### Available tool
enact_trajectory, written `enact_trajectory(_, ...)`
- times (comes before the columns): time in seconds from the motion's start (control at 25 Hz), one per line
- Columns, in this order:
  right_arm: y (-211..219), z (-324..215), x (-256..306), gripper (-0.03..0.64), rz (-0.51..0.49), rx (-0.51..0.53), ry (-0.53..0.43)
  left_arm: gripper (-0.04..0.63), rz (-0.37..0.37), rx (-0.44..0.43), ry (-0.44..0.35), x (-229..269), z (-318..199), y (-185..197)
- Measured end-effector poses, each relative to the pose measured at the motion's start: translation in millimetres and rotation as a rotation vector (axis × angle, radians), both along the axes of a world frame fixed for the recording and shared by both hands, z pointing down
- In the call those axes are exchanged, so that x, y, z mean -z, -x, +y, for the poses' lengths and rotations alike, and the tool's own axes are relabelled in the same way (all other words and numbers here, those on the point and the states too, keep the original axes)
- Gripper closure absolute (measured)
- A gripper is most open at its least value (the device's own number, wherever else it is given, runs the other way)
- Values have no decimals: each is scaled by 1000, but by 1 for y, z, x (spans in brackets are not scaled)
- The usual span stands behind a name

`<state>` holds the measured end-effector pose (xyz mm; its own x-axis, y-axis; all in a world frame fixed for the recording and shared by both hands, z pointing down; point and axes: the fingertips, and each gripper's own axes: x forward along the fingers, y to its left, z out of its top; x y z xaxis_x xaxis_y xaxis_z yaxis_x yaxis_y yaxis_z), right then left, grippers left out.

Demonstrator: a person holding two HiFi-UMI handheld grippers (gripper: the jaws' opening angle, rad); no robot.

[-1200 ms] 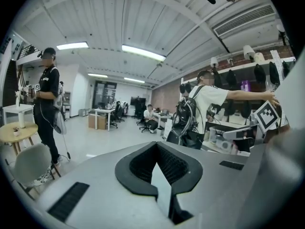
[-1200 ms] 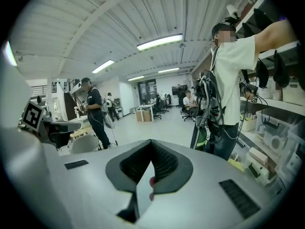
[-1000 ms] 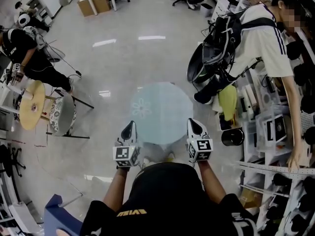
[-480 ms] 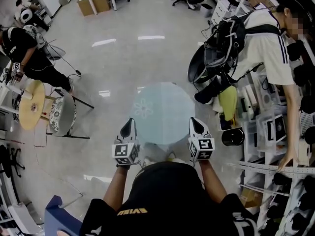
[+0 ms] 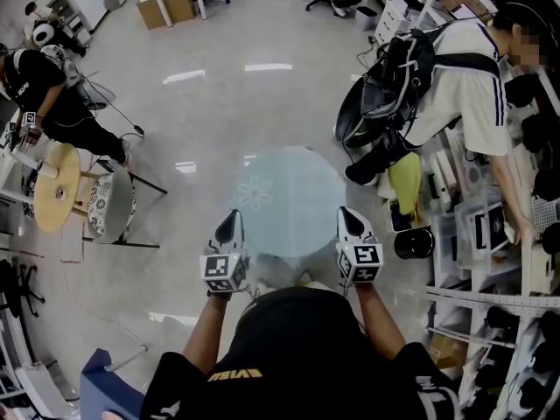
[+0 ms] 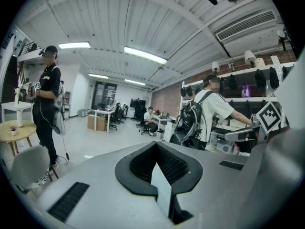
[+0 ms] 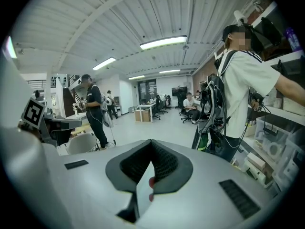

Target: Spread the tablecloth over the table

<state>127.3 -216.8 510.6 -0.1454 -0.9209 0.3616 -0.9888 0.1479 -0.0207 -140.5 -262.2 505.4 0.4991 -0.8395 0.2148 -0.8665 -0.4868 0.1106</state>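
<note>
Tablecloth (image 5: 293,195), pale blue-green with a faint flower motif (image 5: 254,192) on its left side, lies flat over a small round table (image 5: 325,240) in the middle of a glossy workshop floor (image 5: 219,103), covering the top as seen from the head view. A person in a black shirt (image 5: 297,348) stands at the table's near side with a gripper in each hand, both tips at the cloth's near rim. The left gripper (image 5: 232,219) sits at the near-left edge and the right gripper (image 5: 346,215) at the near-right edge, well apart from each other and pointing across the table.

In the left gripper view, the left gripper (image 6: 161,185) has its jaws pressed together on a thin pale strip of sheet, which looks like the cloth's edge. In the right gripper view, the right gripper (image 7: 143,185) is likewise clamped on a thin pale strip; small red marks show beside it, and what they are cannot be told.

At the right, a person in a white striped shirt (image 5: 468,86) wearing a black backpack (image 5: 385,86) leans toward cluttered shelves (image 5: 490,226), with a black bucket (image 5: 413,243) on the floor near the table. At the far left, a person in black (image 5: 35,86) stands beside a small yellow table (image 5: 57,186) and a patterned chair (image 5: 109,204).
</note>
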Motion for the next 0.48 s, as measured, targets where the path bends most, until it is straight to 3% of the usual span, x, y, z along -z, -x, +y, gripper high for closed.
enact_trajectory(0.48,-7,-4,-4,615,20,3,6,578,-2,-10,2,-3,-5,-8)
